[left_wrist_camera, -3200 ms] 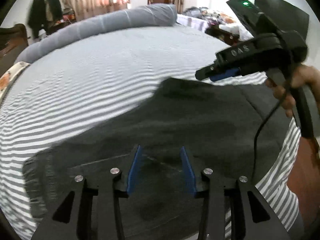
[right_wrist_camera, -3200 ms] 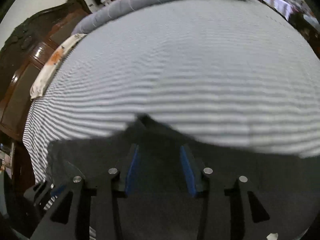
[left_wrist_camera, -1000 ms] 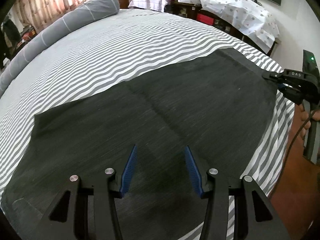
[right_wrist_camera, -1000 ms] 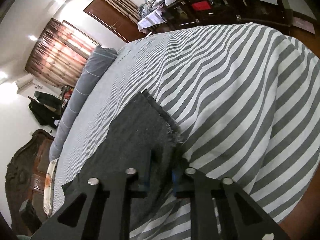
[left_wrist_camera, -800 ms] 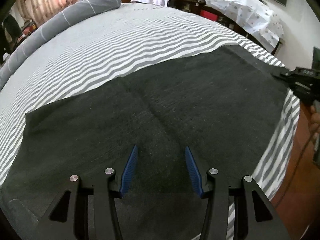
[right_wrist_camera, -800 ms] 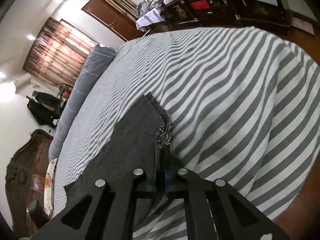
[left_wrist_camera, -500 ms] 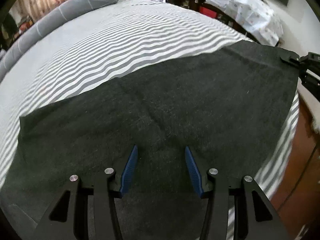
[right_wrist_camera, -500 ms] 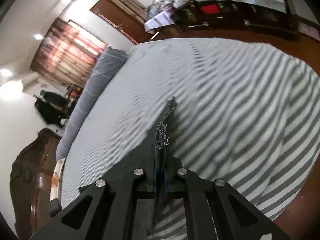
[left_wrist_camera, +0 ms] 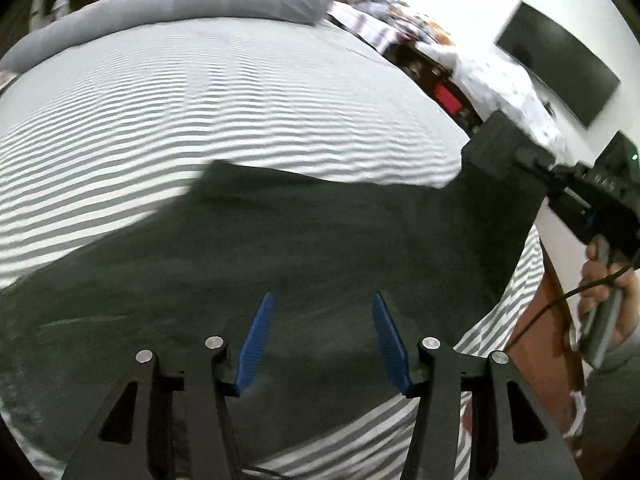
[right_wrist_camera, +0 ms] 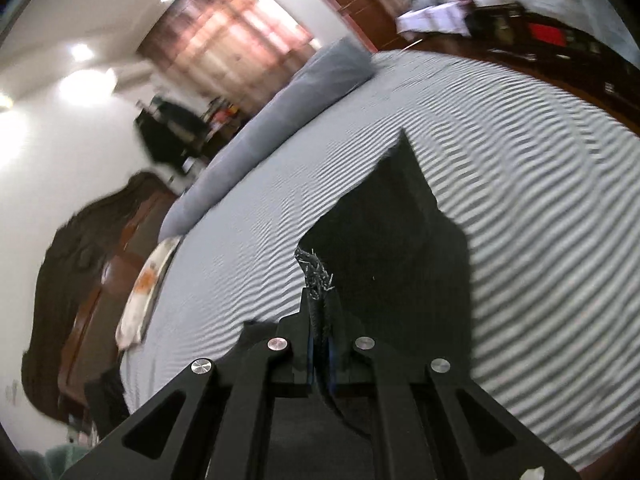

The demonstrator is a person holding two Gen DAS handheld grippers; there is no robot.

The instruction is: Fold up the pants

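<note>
Frayed hem of dark grey denim pants (right_wrist_camera: 320, 280) pinched in right tool (right_wrist_camera: 320, 344) could slip free mid-lift — left tool (left_wrist_camera: 320, 340) hangs apart, empty, low in frame.

Pants (left_wrist_camera: 320, 240): dark charcoal, plain; pale frayed threads at hem (right_wrist_camera: 316, 272).
Sheet (left_wrist_camera: 240, 92): narrow grey and white stripes throughout.
Bolster (left_wrist_camera: 192, 4): plain mid grey with thin pale seam lines.
Left gripper (left_wrist_camera: 324, 336): black frame, blue pads (left_wrist_camera: 256, 340), silver screw heads.
Right gripper (right_wrist_camera: 320, 340): black frame, blue pad edges, silver screw heads; green dot lit on the body in left wrist view.
Curtains (right_wrist_camera: 236, 36): reddish brown, vertical bands, backlit pink.
Headboard (right_wrist_camera: 80, 264): dark brown wood.
Pillow (right_wrist_camera: 148, 280): cream with orange marks.
Screen (left_wrist_camera: 560, 64): black against white wall.
Cloth (left_wrist_camera: 504, 84): white with small dots.
</note>
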